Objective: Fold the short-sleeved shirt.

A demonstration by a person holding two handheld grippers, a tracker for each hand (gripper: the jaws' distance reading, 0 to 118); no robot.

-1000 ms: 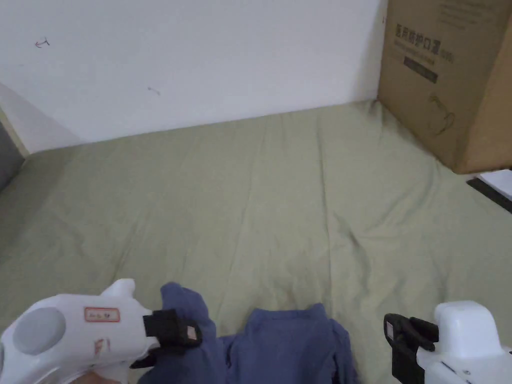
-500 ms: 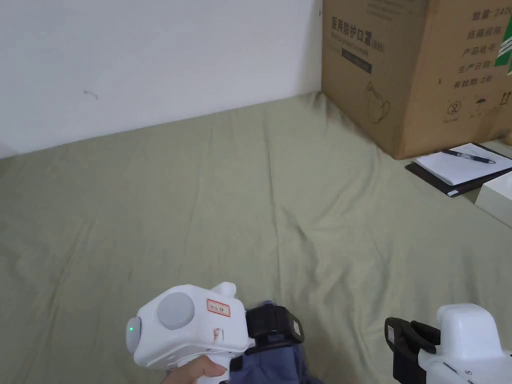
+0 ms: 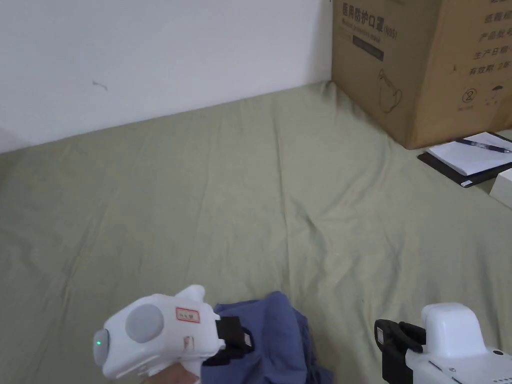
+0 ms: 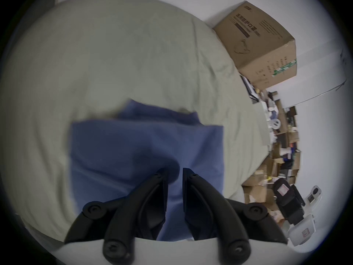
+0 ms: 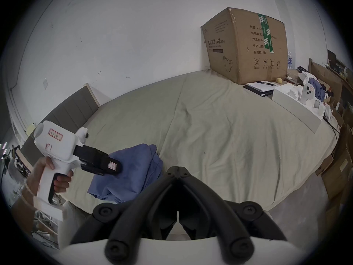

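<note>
Short-sleeved shirt (image 3: pixel 272 340), blue, sits at the bottom centre of the head view on the near edge of the olive bedsheet (image 3: pixel 260 200), bunched into a soft heap. In the left gripper view (image 4: pixel 145 146) it reads as a rough rectangle with a second layer poking out at the far edge.

Left gripper (image 3: pixel 235 340) is over the shirt's left side. In its own view (image 4: pixel 174 173) the jaws stand slightly apart with blue cloth showing in the gap; can't tell whether they pinch fabric or just hover above it. From the right gripper view (image 5: pixel 112 166) it looks close to or touching the top of the heap, contact unclear.

Right gripper (image 3: pixel 387 345) is at the lower right of the head view, well apart from the shirt, over bare sheet. Its own view (image 5: pixel 177 168) shows the jaws clenched together, nothing between them.

Cardboard box (image 3: pixel 425 65) sits at the upper right, with a notebook (image 3: pixel 470 160) and pen just beside it.

Progress, my read: some layers are stacked but the edges are sloppy and the right side droops in folds. Not a clean fold yet. Squaring up and a final fold likely remain.
</note>
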